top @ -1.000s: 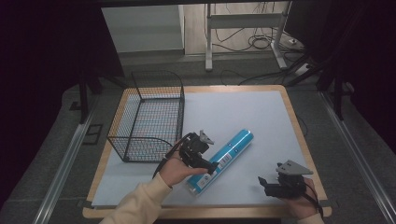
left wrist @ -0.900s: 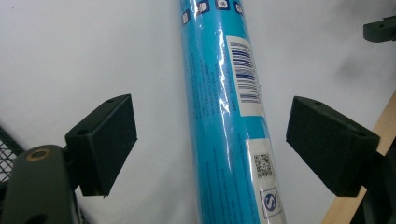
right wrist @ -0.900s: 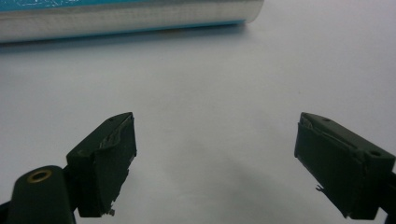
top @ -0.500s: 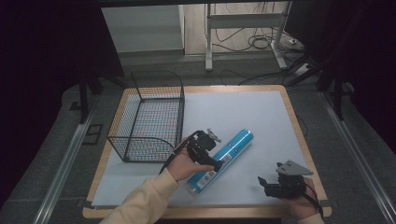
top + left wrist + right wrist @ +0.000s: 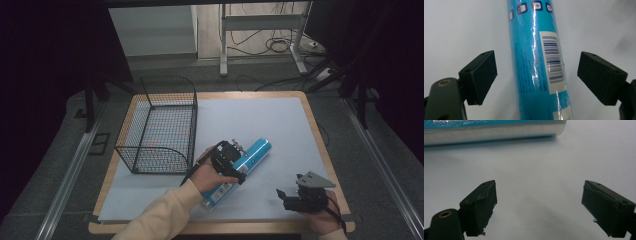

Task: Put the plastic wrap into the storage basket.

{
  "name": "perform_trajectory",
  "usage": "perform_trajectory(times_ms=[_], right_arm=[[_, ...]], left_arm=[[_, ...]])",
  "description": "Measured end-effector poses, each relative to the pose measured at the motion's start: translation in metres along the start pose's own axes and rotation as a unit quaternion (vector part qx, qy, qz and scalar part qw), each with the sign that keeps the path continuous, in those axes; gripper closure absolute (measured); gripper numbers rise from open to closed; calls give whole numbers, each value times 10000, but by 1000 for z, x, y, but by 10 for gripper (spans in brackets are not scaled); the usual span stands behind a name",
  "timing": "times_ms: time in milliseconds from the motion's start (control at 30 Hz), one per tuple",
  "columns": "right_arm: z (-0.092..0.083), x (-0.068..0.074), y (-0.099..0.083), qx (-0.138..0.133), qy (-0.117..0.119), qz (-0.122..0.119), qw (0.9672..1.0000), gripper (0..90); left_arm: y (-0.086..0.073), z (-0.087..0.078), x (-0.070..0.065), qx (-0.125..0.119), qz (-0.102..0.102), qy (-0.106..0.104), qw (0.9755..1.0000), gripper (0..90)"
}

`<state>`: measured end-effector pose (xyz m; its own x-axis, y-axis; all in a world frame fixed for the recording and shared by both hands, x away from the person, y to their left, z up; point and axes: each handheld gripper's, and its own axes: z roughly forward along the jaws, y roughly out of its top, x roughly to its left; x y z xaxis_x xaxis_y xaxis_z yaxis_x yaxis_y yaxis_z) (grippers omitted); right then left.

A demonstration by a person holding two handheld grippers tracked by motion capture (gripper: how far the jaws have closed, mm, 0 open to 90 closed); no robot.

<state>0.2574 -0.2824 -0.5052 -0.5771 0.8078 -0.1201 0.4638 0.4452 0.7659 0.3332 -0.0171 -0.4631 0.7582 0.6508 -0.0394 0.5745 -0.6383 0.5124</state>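
Movement is showing in the high view: compared with a second ago, the left gripper [image 5: 235, 159] is sitting further along the blue roll [image 5: 239, 169] and closer over it, while the right gripper [image 5: 292, 196] is resting in the same near-right spot as before. The roll is lying slantwise on the grey mat [image 5: 260, 120], just right of the wire basket [image 5: 159, 125], its far end pointing right. I am reading this as the left gripper lining up for a grasp, with the lift toward the basket not yet begun. The person's hand is covering the roll's middle, and its near end is partly lost under the sleeve, so how the jaws are standing is hard to make out from here.

In the left gripper view, the left gripper [image 5: 536, 82] is standing released, jaws wide, and the blue roll [image 5: 536, 62] is running straight up between them without either pad touching it. The roll is cut off at the top and the bottom edges; its small print is too blurred to read.

In the right gripper view, the right gripper [image 5: 539, 205] is also standing spread, grasping nothing, over bare mat. The roll [image 5: 494, 130] is crossing the far edge, cut off at the top and left, well apart from the jaws.
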Motion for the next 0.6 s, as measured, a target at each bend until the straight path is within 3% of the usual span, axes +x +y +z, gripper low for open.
perform_trajectory(times_ms=[333,600], right_arm=[[0,0,0,14,-5,13,10000,132],[0,0,0,-19,-3,0,10000,132]], left_arm=[[7,19,-2,353,87,2,9993,154],[9,34,4,674,-67,67,9977,160]])
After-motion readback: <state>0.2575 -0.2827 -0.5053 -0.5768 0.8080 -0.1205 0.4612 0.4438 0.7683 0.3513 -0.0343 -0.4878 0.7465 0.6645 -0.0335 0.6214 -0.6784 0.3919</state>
